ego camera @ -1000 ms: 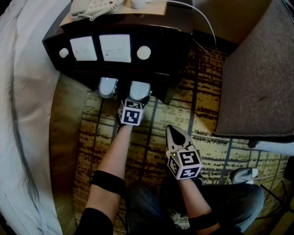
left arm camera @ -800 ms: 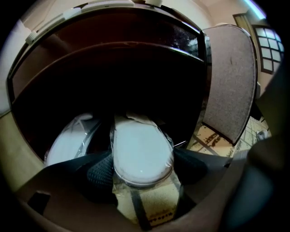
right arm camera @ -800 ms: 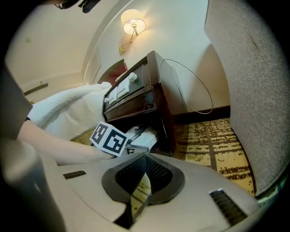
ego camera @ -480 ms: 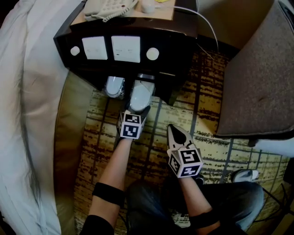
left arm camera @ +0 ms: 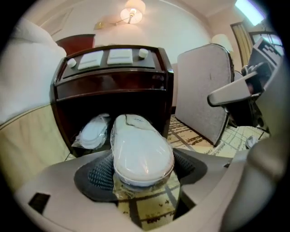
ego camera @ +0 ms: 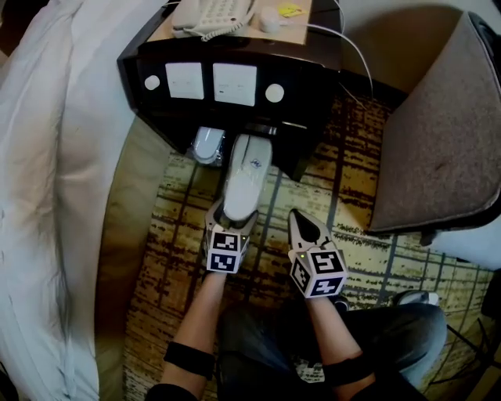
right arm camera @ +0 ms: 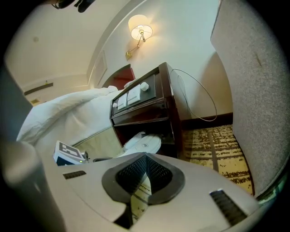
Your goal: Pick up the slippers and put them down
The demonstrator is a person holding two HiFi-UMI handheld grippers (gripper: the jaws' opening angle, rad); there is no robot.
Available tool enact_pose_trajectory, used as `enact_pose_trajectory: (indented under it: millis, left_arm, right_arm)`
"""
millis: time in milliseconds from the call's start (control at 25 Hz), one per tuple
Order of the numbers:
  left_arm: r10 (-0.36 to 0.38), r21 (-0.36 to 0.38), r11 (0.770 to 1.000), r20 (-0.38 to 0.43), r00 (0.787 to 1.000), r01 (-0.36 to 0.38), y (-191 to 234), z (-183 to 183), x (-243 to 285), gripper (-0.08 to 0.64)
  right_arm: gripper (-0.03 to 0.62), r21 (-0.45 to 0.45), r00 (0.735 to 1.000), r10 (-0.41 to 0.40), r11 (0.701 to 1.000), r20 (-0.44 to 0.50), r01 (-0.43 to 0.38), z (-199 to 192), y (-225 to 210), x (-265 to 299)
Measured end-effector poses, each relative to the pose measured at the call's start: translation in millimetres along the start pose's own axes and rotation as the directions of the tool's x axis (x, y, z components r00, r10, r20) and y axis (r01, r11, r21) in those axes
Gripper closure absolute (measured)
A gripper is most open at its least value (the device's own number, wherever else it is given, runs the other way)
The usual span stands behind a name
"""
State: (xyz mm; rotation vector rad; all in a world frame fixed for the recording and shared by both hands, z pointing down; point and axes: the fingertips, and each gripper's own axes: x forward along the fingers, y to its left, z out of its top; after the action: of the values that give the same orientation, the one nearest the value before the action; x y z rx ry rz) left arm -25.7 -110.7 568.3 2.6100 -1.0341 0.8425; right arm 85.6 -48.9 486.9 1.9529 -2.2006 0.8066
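Since a second ago my left gripper [ego camera: 228, 223] has drawn back toward the bottom of the head view. The white slipper pack in clear plastic wrap [ego camera: 244, 176] has come most of the way out of the dark wooden nightstand [ego camera: 156, 117] with it. That gripper is pinching the slipper pack across its near end, a pad pressed on each side. My right gripper [ego camera: 297, 223] has barely shifted; it sits just right of the left one, jaws pressed together on nothing.

I count two packs. The second slipper pack [ego camera: 207, 145] lies in the nightstand's lower opening, just left of the held one. On the nightstand's sloped panel I count two white switch plates [ego camera: 185, 80] and two round white knobs [ego camera: 274, 93]. One white telephone [ego camera: 211, 16] sits on top, at the upper edge of the frame.

The held pack's far end is level with the edge of the opening, and its near end hangs over the yellow-and-brown patterned carpet [ego camera: 352, 243]. Carpet runs down the centre of the frame. It is hemmed by the white-covered bed [ego camera: 47, 157] on the left and the grey upholstered chair [ego camera: 438, 133] on the right. Bare carpet lies to the right of the right gripper, up to the chair's edge.
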Motion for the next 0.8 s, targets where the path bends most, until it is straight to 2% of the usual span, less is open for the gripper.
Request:
enact_pose_trajectory:
  millis: [480, 800]
  left_arm:
    - [-0.11, 0.042, 0.993, 0.015, 0.994, 0.109, -40.9, -52.1, -80.3, 0.179]
    - [-0.207, 0.053, 0.976, -0.049, 0.977, 0.209, -73.1, -96.0, -84.3, 0.179]
  right_arm:
    - [0.592, -0.006, 1.0, -0.016, 1.0, 0.012, 0.016, -0.6, -1.2, -16.3]
    - [0.592, -0.004, 0.999, -0.039, 0.999, 0.009, 0.039, -4.9, -12.8, -17.6]
